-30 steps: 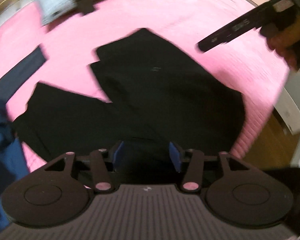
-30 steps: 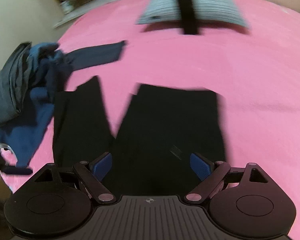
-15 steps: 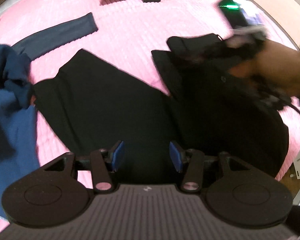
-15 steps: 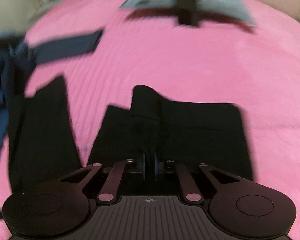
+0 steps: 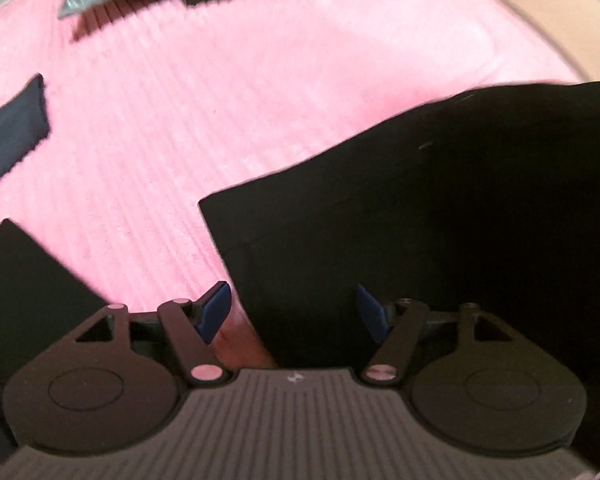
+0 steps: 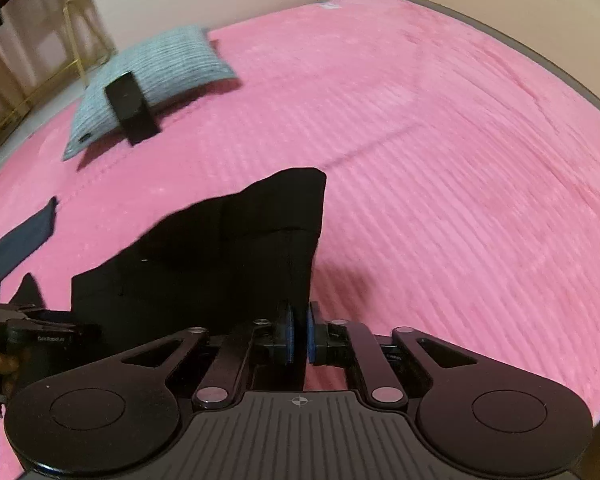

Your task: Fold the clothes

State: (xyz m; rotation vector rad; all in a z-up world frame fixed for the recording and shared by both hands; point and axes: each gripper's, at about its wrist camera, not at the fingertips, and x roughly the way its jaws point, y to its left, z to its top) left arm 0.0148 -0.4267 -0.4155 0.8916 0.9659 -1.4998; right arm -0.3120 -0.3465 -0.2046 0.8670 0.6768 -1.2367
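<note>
Right claw (image 6: pixel 298 334) pinches limp black garment (image 6: pixel 228 256); left claw (image 5: pixel 294 312), just widening, gapes over ribbed pink blanket (image 5: pixel 220 100).

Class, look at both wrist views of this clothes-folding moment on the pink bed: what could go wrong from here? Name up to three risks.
1. The right hand-held gripper pinches only a narrow fold of the black garment, so the cloth may slip out if pulled.
2. The left hand-held gripper has just been opening and straddles the garment's edge without pressing it; closing now might catch only the edge or miss it.
3. The lifted cloth sags unevenly, so the fold could land crooked on the pink blanket.
</note>
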